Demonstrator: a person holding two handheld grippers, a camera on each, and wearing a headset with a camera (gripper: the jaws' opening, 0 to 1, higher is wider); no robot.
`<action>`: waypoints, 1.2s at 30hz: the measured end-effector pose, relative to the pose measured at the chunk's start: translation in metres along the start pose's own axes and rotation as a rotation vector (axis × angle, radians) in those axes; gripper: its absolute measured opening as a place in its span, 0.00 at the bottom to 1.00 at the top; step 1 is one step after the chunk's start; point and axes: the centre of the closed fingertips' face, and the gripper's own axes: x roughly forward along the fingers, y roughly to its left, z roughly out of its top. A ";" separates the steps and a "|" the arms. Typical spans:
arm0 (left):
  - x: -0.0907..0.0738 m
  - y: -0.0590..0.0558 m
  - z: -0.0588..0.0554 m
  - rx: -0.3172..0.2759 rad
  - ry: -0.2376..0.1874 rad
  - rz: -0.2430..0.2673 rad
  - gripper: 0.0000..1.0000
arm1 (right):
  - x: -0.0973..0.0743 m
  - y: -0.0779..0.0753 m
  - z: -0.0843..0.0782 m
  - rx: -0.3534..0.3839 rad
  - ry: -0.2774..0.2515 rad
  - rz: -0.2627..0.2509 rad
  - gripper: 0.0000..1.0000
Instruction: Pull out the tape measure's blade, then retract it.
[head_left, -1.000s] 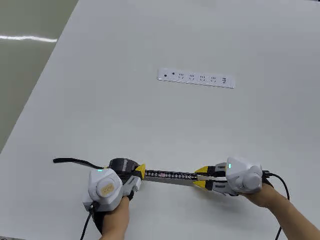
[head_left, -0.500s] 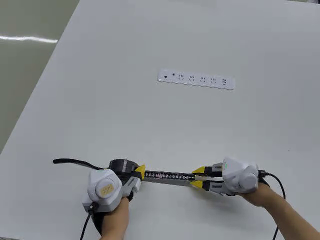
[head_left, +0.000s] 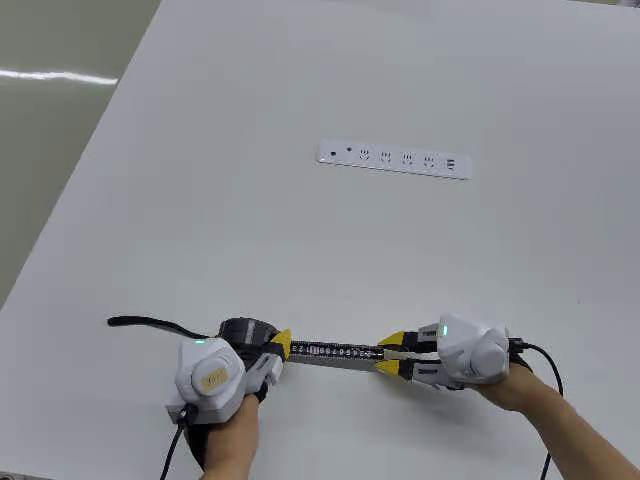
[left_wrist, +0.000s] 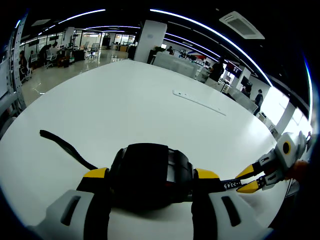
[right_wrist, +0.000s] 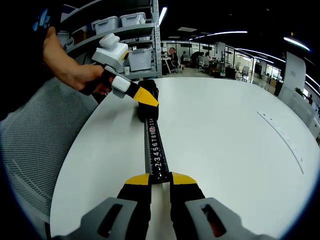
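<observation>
left claw (left_wrist: 150, 175) pinches tape measure case (head_left: 245, 332) | right claw (right_wrist: 160, 179) pinches blade (right_wrist: 155, 145) tip | feed blade back straight, slowly

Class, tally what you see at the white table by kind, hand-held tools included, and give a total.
Tape measure: 1
Power strip: 1
Tools: 2, the left tool and the right tool
Total: 4

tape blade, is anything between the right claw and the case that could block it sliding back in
Nothing visible does. The blade runs straight over the table from the right claw, shut on its tip, to the tape measure case in the left claw. The power strip lies far off; the strap trails from the case's other side.
</observation>
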 end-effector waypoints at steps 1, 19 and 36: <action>0.000 0.000 0.000 0.000 0.000 0.000 0.63 | 0.001 0.000 0.000 0.000 0.000 0.000 0.12; -0.001 0.000 0.001 -0.011 0.000 -0.003 0.63 | 0.013 0.000 0.008 -0.009 -0.011 0.013 0.12; -0.001 0.000 0.001 -0.019 0.001 -0.005 0.63 | 0.026 0.002 0.017 -0.011 -0.023 0.028 0.12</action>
